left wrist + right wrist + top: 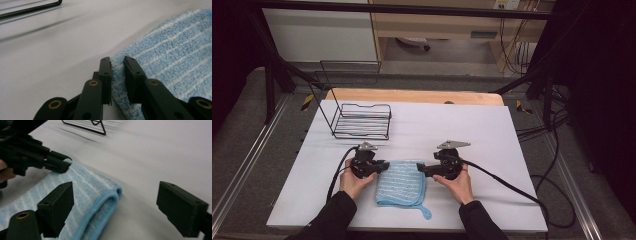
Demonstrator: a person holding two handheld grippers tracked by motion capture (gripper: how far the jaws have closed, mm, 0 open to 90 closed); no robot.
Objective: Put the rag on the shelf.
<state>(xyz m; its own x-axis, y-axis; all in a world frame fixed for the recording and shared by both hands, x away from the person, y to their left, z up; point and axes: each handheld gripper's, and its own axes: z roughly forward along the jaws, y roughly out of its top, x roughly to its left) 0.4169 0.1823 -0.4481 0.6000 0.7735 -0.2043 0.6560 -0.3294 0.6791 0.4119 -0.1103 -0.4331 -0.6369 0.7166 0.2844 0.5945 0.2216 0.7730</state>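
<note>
Showing a white tabletop (472,130) on a wooden base, ringed by dark frame rails and floor cables.
A black wire rack (362,121) stands far-left, holding nothing. A folded blue towel (401,184) lies near-centre; left gripper (117,62) fingers nearly closed pinching its edge, right gripper (115,202) fingers wide apart, grasping nothing.

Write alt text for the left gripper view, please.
Two black jaws of the left tool pinch the edge of a blue striped towel lying on a white table. A black wire rack edge sits far behind.
</note>
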